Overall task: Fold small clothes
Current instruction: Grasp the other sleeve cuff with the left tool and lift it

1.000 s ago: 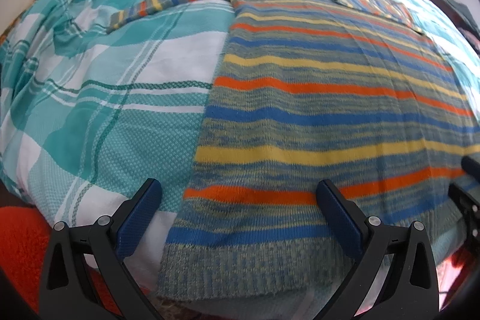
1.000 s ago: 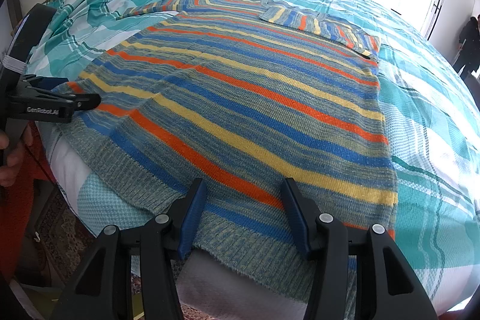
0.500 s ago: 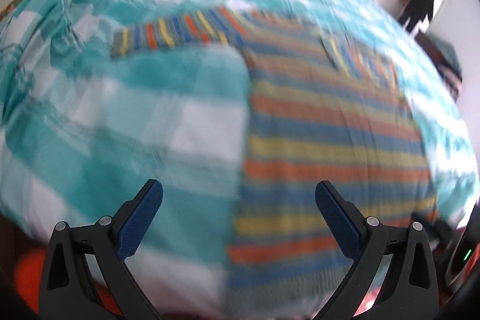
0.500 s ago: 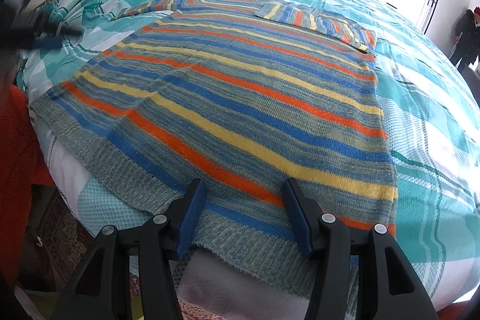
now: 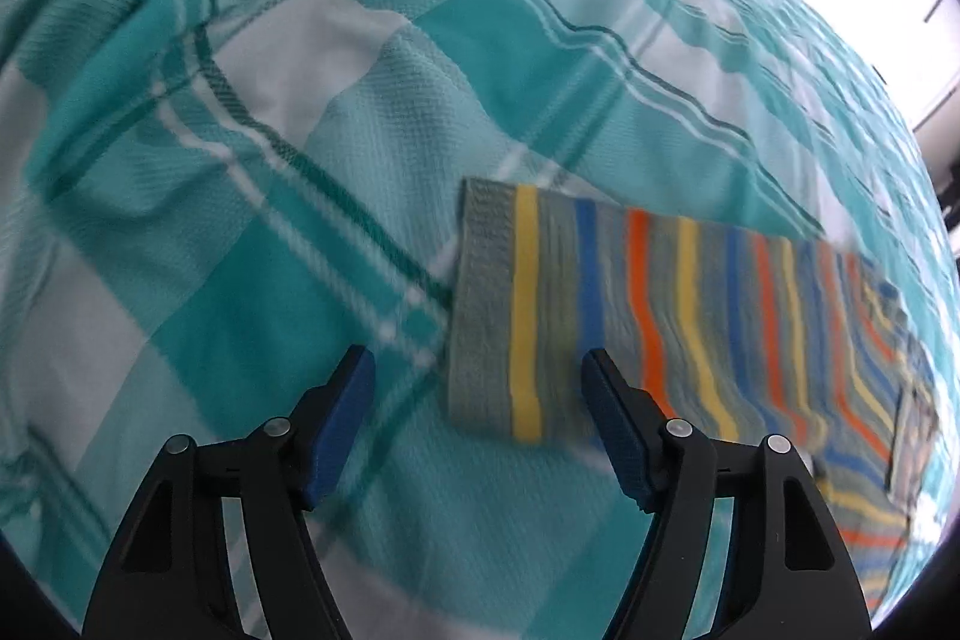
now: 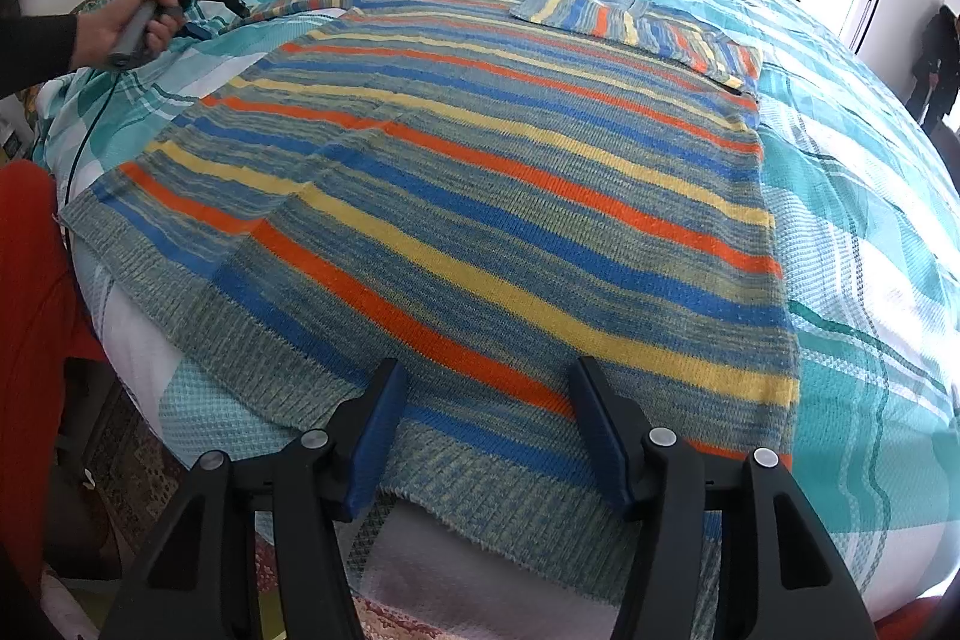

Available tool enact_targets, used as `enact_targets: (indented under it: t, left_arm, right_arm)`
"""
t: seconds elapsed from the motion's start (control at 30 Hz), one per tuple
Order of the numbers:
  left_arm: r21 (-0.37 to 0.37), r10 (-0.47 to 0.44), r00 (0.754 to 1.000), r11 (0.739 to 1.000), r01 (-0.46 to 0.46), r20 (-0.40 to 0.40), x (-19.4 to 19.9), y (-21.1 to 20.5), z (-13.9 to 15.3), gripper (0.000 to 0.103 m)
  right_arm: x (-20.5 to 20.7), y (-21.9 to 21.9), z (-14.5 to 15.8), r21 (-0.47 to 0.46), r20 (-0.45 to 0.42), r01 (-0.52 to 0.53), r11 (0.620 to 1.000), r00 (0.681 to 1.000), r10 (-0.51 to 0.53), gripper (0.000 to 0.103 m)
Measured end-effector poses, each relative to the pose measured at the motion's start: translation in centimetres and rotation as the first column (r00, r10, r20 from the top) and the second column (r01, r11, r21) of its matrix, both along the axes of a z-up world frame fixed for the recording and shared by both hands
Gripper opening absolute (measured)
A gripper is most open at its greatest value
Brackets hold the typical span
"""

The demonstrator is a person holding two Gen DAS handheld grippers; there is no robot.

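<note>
Your left gripper (image 5: 477,379) is spread wide and empty, the sweater's left sleeve (image 5: 630,322) cuff lying flat ahead of its jaws, towards the right one. Lower squarely, pinch the ribbed cuff (image 5: 483,304) only, not the bedspread (image 5: 240,160). Your right gripper (image 6: 486,400), jaws apart, hovers over the sweater (image 6: 480,172) hem, holding nothing.
</note>
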State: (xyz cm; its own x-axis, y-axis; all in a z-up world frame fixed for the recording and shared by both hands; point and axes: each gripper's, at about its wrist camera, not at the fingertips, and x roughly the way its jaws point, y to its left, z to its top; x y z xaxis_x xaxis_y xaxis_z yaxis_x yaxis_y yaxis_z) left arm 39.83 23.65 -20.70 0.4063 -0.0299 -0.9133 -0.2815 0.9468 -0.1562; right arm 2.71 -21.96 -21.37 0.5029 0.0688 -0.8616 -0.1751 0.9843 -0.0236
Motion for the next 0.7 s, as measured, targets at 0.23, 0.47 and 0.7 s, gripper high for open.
enact_targets:
  t: [0.23,0.47,0.7]
  left_arm:
    - [0.032,0.001,0.999,0.999,-0.003,0.052,0.6,-1.8,2.2,0.002]
    - [0.158,-0.328,0.912,0.942,0.296,0.245,-0.6,-16.0,13.7,0.002]
    - [0.166,-0.683,0.687,0.729,0.664,0.248,-5.4,-37.5,12.8,0.05]
  right_arm:
    - [0.1,0.0,-0.1,0.004,-0.001,-0.005,1.0,1.0,0.005,0.06]
    - [-0.1,0.1,-0.1,0.005,0.005,-0.009,1.0,1.0,0.009,0.061]
    - [-0.1,0.1,-0.1,0.004,0.003,-0.017,1.0,1.0,0.017,0.061]
